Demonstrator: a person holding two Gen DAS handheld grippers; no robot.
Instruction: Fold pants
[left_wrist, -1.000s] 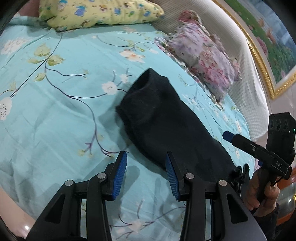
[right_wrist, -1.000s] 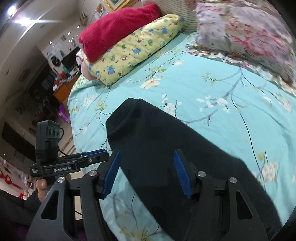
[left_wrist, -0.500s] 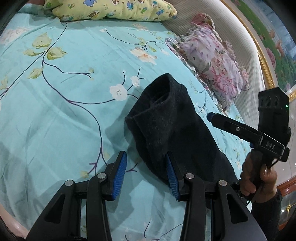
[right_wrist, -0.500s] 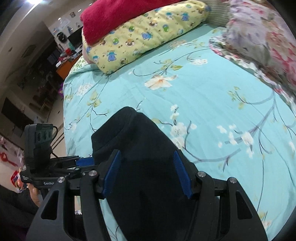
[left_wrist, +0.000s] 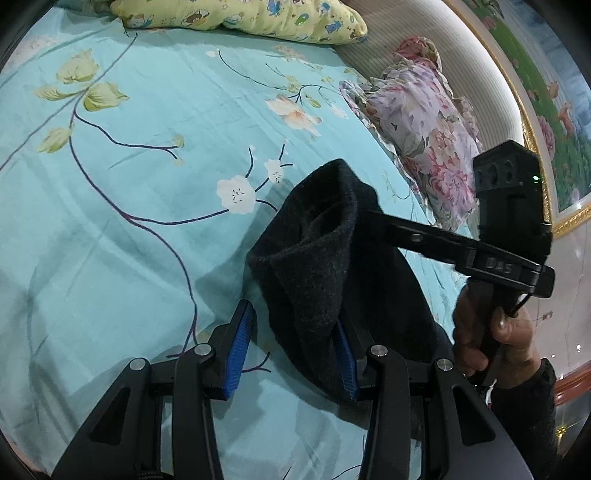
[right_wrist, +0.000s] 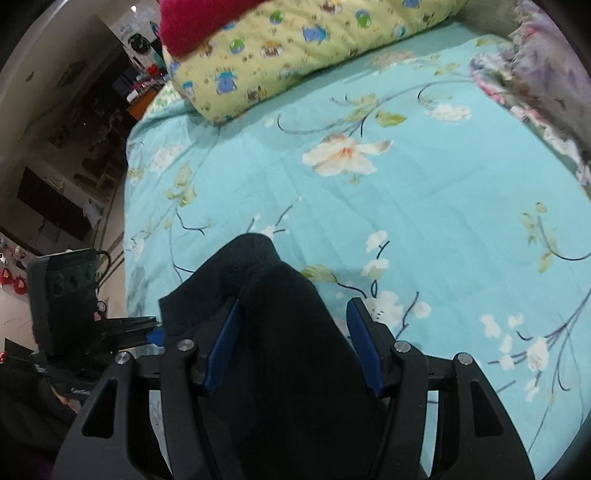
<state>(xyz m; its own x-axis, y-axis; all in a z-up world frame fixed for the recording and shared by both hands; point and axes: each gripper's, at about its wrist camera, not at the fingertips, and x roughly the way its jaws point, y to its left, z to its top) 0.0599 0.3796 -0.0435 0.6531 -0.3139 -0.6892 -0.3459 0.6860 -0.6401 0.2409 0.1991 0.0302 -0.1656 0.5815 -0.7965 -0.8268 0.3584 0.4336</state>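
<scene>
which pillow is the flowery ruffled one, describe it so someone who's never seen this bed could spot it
Start from the turquoise floral bedsheet that covers the bed. Along its edge by the padded headboard, beyond the dark pants, lies the ruffled pillow. Unlike the yellow cartoon-print pillow nearby, it is lilac with big pink flowers and a frilled border.

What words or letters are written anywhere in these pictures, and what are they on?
"DAS": raised letters on the side of the right tool, seen from the left wrist camera.
A pale label on the left tool's body, seen from the right wrist camera: too dark and cut off to read.
Nothing readable on the pants, the bedsheet or the pillows.
</scene>
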